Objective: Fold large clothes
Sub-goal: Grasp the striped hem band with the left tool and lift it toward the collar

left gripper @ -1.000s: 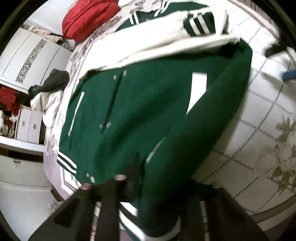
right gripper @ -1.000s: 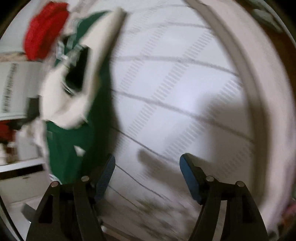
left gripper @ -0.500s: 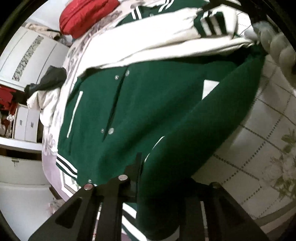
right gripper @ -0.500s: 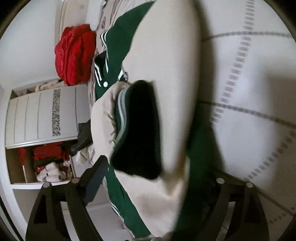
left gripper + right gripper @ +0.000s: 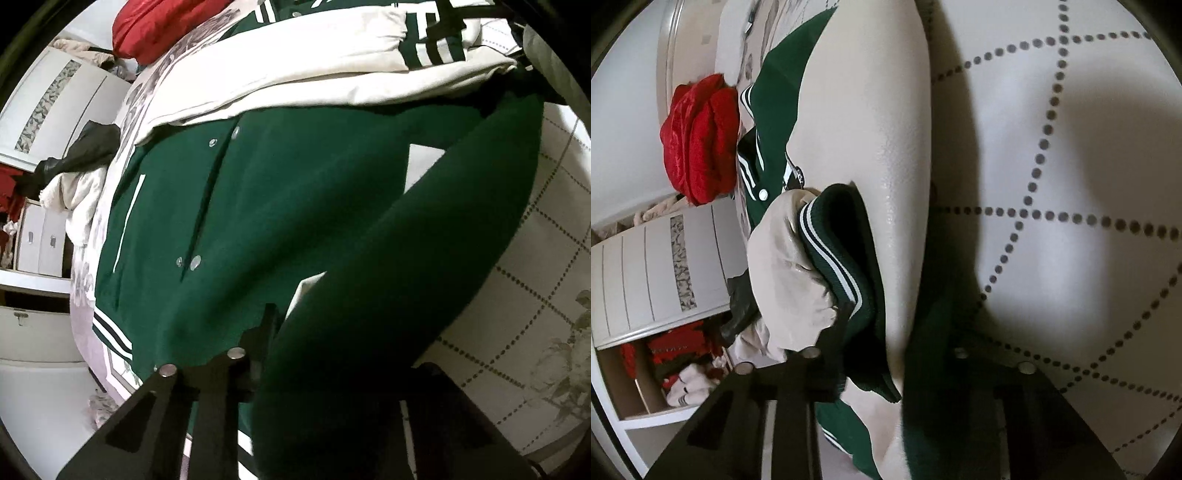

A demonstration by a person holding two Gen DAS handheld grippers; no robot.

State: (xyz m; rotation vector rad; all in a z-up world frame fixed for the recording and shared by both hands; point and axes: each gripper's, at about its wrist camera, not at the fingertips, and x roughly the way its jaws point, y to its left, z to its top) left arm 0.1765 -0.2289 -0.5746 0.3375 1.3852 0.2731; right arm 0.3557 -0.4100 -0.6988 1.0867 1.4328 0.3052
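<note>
Since a second ago the right tool (image 5: 886, 362) has gone from hovering spread over bare quilt to pinching the jacket; the left tool (image 5: 332, 369) has kept its grip and the garment has barely shifted. Left tool: pressed on a dark green fold of the green varsity jacket with cream sleeves (image 5: 280, 206), fabric bunched between the fingers right at the tool. Right tool: clamped on the cream sleeve and green edge, striped rib cuff (image 5: 834, 258) just ahead of its left finger. The jacket lies spread on the bed's white dotted-grid quilt (image 5: 535, 295), snap front up, ahead of the left tool, cream sleeve folded across its far end. Further out, left of both tools: red padded garment (image 5: 698, 140), white wardrobe (image 5: 646, 273).
</note>
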